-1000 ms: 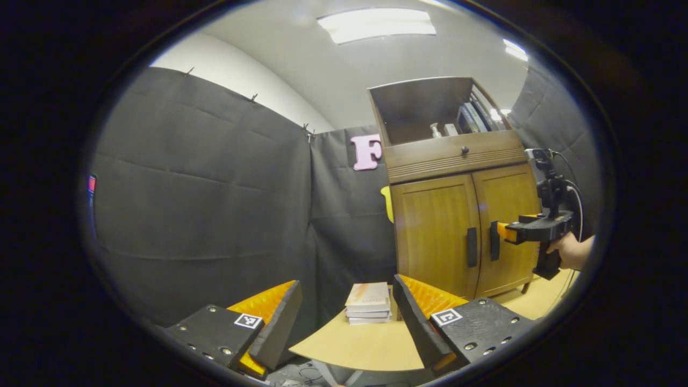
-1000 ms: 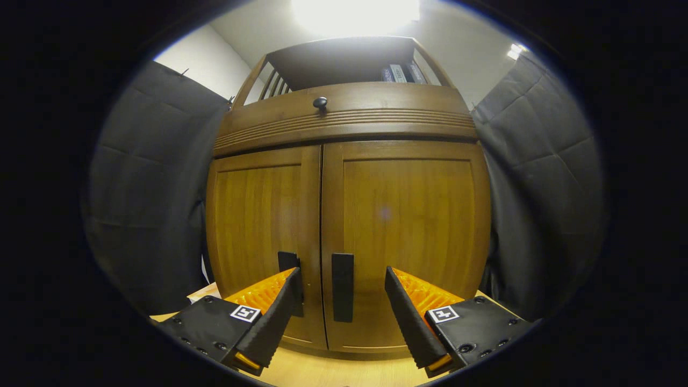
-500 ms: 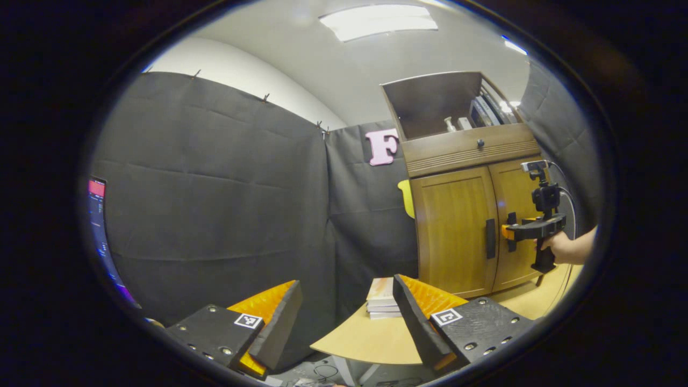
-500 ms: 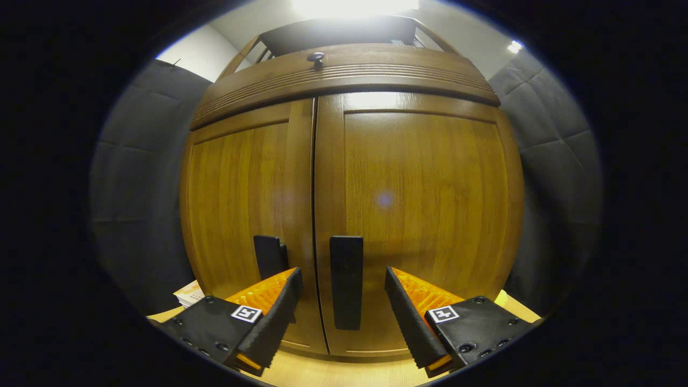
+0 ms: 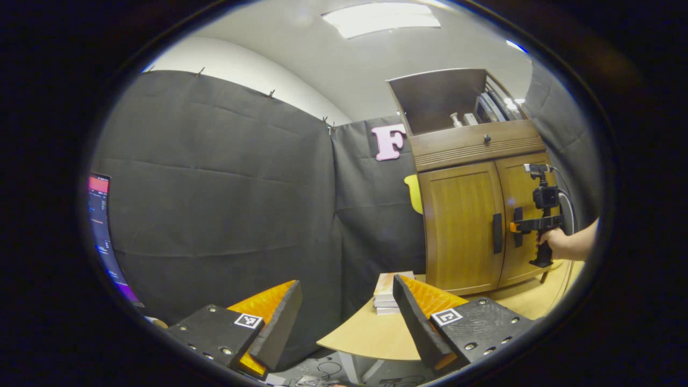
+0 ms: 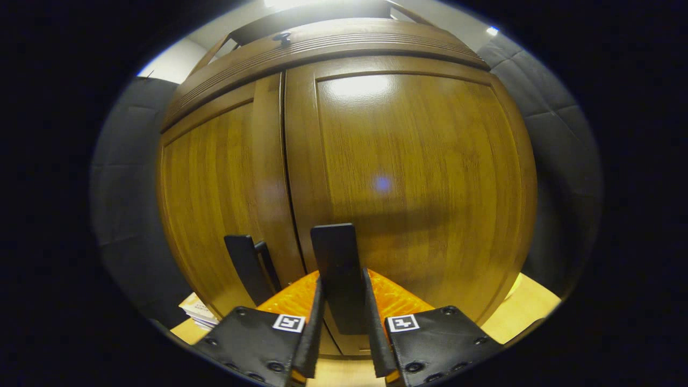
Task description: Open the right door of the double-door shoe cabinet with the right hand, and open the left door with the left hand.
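Right tool [image 6: 341,312] newly clamped around door handle [image 6: 336,269]

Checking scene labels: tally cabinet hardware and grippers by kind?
Doors: 2, left door, right door
Door handles: 2, left handle, right handle
Drawer knobs: 1, knob
Grippers: 2, left gripper, right gripper
Total: 7

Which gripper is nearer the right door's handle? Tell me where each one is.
Right. The right gripper is shut on the right door's handle, both fingers pressing its sides. The left gripper hangs open, well back from the cabinet, off the table's edge.
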A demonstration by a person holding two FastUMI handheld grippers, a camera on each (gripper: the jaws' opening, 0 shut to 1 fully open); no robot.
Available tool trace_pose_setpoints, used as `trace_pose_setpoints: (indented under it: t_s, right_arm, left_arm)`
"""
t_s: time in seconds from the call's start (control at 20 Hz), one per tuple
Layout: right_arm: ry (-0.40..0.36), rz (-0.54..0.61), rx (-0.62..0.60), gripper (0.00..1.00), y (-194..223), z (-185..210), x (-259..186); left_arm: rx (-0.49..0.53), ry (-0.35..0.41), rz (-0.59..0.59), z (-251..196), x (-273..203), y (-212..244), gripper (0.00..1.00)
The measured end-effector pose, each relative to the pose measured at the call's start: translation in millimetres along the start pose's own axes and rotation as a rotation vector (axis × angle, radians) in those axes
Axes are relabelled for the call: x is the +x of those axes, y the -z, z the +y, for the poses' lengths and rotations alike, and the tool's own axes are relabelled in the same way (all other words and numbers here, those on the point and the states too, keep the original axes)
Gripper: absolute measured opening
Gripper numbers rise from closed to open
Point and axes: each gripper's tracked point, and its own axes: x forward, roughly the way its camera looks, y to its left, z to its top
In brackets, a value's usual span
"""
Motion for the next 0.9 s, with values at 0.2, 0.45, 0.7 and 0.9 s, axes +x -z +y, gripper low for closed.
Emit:
trace_pose_setpoints:
  t_s: [0.2, 0.45, 0.7, 0.9]
  right_arm:
    - [0.002, 0.009, -0.042, 0.2, -1, 2, -14]
    - [-0.026, 0.011, -0.05, 0.23, 0, 0, -37]
    - [-0.053, 0.012, -0.056, 0.23, 2, -6, -72]
    - [-0.075, 0.018, -0.056, 0.23, 4, -15, -99]
  left_arm:
    - [-0.013, 0.013, -0.004, -3, 3, 1, 1.0]
    - [-0.03, 0.052, -0.02, -12, 11, -5, 1.0]
    - [-0.05, 0.117, -0.041, -35, 15, -9, 1.0]
    - [-0.064, 0.178, -0.046, -58, 15, -11, 1.0]
